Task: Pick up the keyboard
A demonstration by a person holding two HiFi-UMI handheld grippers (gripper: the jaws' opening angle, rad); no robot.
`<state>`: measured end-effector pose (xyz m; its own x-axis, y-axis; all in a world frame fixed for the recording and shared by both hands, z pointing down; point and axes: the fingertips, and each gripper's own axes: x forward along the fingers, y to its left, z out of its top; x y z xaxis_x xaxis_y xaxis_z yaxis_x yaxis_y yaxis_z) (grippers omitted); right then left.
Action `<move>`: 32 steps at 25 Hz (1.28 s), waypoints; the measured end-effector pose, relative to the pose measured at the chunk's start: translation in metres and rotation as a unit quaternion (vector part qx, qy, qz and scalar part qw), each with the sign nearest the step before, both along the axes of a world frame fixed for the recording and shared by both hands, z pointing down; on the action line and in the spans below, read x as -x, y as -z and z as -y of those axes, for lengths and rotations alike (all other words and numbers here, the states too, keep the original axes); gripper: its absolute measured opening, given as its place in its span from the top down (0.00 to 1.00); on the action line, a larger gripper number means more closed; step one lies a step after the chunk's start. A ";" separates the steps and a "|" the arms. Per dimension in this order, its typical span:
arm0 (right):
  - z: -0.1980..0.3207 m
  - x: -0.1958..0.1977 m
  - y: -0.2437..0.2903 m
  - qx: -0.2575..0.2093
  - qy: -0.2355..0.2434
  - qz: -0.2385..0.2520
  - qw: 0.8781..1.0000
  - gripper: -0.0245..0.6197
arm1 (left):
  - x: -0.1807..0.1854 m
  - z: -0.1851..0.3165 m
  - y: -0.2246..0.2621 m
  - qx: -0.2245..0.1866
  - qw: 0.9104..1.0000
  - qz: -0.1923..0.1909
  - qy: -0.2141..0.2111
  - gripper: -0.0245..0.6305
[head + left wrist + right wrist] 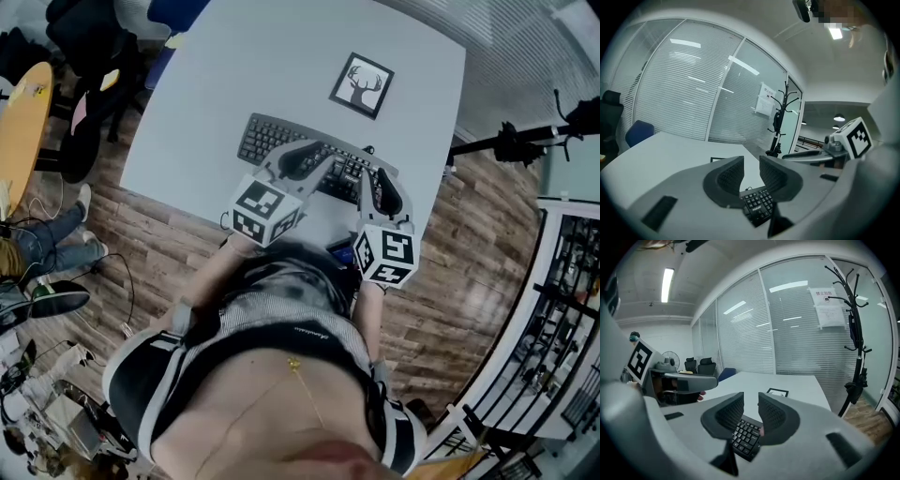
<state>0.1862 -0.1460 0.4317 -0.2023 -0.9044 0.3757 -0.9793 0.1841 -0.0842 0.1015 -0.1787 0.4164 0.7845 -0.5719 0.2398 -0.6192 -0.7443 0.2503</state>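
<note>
A black keyboard (261, 137) lies on the grey table (234, 66), near its front edge. My left gripper (322, 152) hangs over the keyboard's middle, and my right gripper (382, 180) over its right end. In the left gripper view the left gripper (751, 165) has its jaws close together with nothing between them, and the keyboard (758, 206) shows below them. The right gripper view shows the same: the right gripper (751, 403) holds nothing, and the keys (746, 437) lie beneath the pads. Neither gripper holds the keyboard.
A framed deer picture (362, 84) lies on the table beyond the keyboard. A black stand (511, 142) reaches in from the right. Office chairs (84, 56) and a round wooden table (23, 122) stand at the left. A coat rack (855, 333) is by the glass wall.
</note>
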 end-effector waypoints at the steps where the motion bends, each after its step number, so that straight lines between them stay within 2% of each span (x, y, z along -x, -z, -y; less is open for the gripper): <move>1: 0.001 -0.001 -0.005 0.006 -0.002 -0.002 1.000 0.81 | 0.001 0.002 -0.004 0.004 1.000 0.002 0.001 0.82; 11: 0.008 -0.014 -0.042 0.054 -0.016 -0.015 0.998 0.81 | 0.015 0.022 -0.043 0.039 0.999 0.022 0.013 0.82; 17: 0.011 -0.021 -0.064 0.081 -0.023 -0.022 0.996 0.81 | 0.025 0.030 -0.070 0.060 0.997 0.048 0.017 0.82; 24: 0.012 -0.033 -0.090 0.114 -0.034 -0.024 0.993 0.81 | 0.045 0.041 -0.103 0.095 0.992 0.069 0.038 0.82; 28: 0.012 -0.041 -0.107 0.134 -0.042 -0.013 0.990 0.81 | 0.055 0.046 -0.120 0.103 0.989 0.093 0.041 0.82; 32: 0.010 -0.054 -0.126 0.155 -0.051 -0.024 0.986 0.81 | 0.063 0.053 -0.140 0.111 0.986 0.114 0.046 0.82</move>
<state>0.2403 -0.1564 0.5579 -0.0902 -0.7592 0.6445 -0.9957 0.0563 -0.0731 0.0383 -0.2315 0.5568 0.6437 -0.5507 0.5314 -0.7399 -0.6252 0.2484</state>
